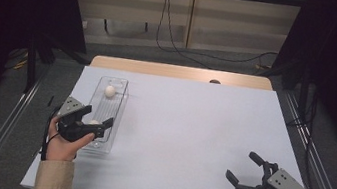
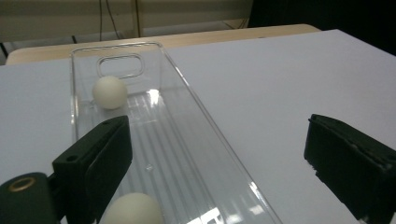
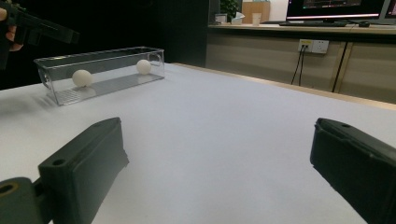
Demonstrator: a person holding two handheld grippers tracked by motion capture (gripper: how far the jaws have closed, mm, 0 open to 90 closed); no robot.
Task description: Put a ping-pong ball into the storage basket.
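A white table (image 1: 190, 138) spans the scene; a wooden strip (image 1: 180, 71) runs along its far edge; black cables (image 1: 174, 45) trail over the grey floor (image 1: 127, 50) beyond; monitors (image 3: 334, 8) stand on a far desk (image 3: 299, 29).

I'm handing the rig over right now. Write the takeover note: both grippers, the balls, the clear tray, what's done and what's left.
Left gripper: open, holding nothing, poised over the near end of the clear tray, jaws either side of its right wall.
Right gripper: open, empty, over bare white table at the near right, away from the tray.
Near ball: in the tray, just below the left gripper's jaw.
Far ball: in the tray, by the far end with the handle cutout.
Done: both balls sit in the tray.
Left: likely a grasp on the near ball or the tray; neither is gripped yet.
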